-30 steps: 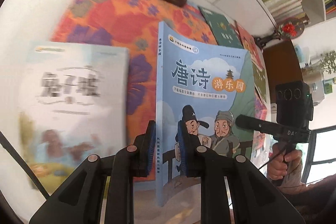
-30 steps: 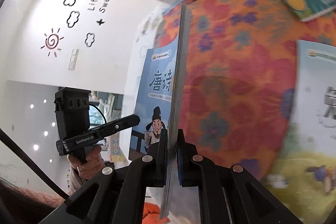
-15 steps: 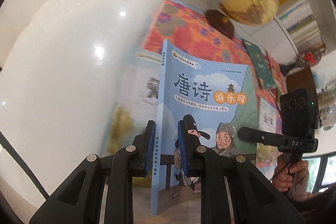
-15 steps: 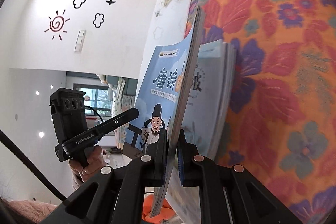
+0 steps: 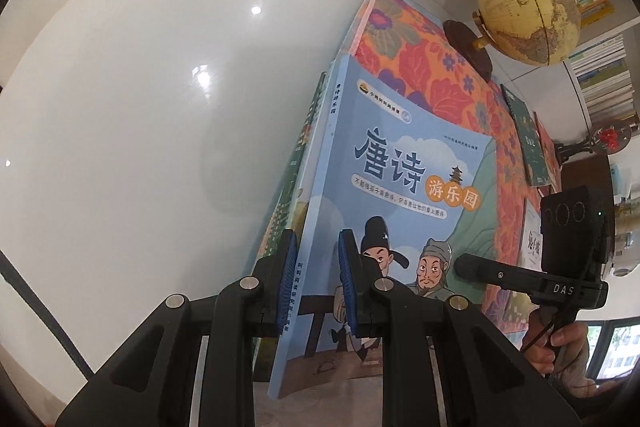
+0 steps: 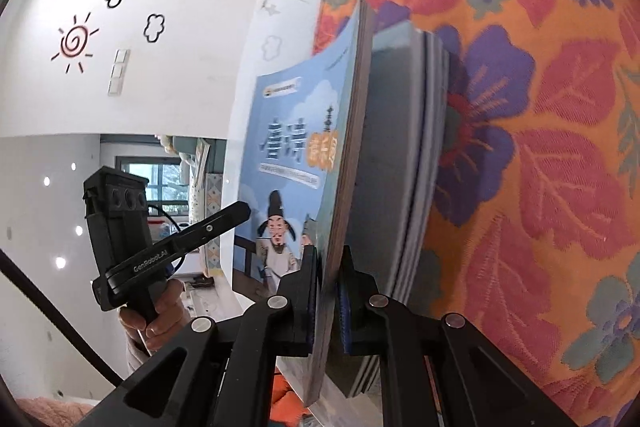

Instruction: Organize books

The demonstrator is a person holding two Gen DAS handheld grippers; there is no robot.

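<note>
Books: thin light-blue paperback with cartoon poets on its cover (image 5: 404, 187) is held by both grippers over a small stack of books (image 6: 400, 155) lying at the edge of the orange floral tablecloth (image 6: 540, 107), next to the glossy white table surface (image 5: 140, 107). Left gripper (image 5: 318, 283) pinches paperback at its spine edge, blue pads on either side. Right gripper (image 6: 328, 299) pinches the opposite page edge; its jaws have just been opening slightly, book still between pads. Paperback sits tilted, just above or touching the stack, cannot tell which. Yellowish globe on dark round base (image 5: 528, 11) stands at far side of cloth. Green book (image 5: 528, 143) lies flat farther along cloth. Person's hand (image 6: 156, 315) grips left gripper handle in right view.
</note>
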